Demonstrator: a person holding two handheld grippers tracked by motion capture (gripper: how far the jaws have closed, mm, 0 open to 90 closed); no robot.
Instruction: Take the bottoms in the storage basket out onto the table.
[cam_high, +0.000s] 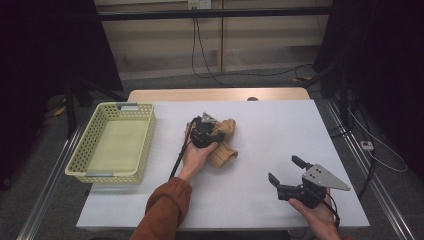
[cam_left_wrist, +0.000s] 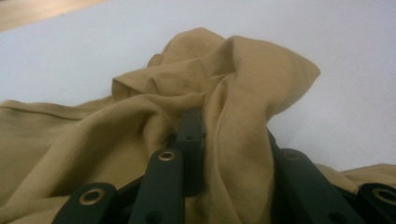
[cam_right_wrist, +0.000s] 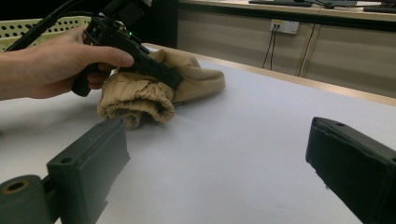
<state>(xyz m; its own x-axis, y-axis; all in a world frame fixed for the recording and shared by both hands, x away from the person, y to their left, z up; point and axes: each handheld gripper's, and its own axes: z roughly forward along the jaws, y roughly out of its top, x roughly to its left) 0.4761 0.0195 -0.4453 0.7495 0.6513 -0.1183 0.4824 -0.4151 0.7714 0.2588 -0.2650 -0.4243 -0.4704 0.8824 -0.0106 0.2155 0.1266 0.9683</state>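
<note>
A pale green perforated plastic basket (cam_high: 113, 142) sits at the left side of the white worktop (cam_high: 260, 195), and nothing lies in it; its floor is bare. Just to its right, near the middle of the worktop, lies a crumpled tan cloth garment with ribbed, gathered cuffs (cam_high: 223, 141). The left claw (cam_high: 203, 131) is pressed into this garment from the person's side, and in the left gripper view its jaws are closed on a raised fold of the fabric (cam_left_wrist: 233, 116), which drapes over and between them. The cloth is soft, bunched into deep creases, with one elastic cuff (cam_right_wrist: 140, 100) turned toward the right claw. The right claw (cam_high: 287, 172) rests well apart near the right front corner, its jaws spread wide with nothing between them.
</note>
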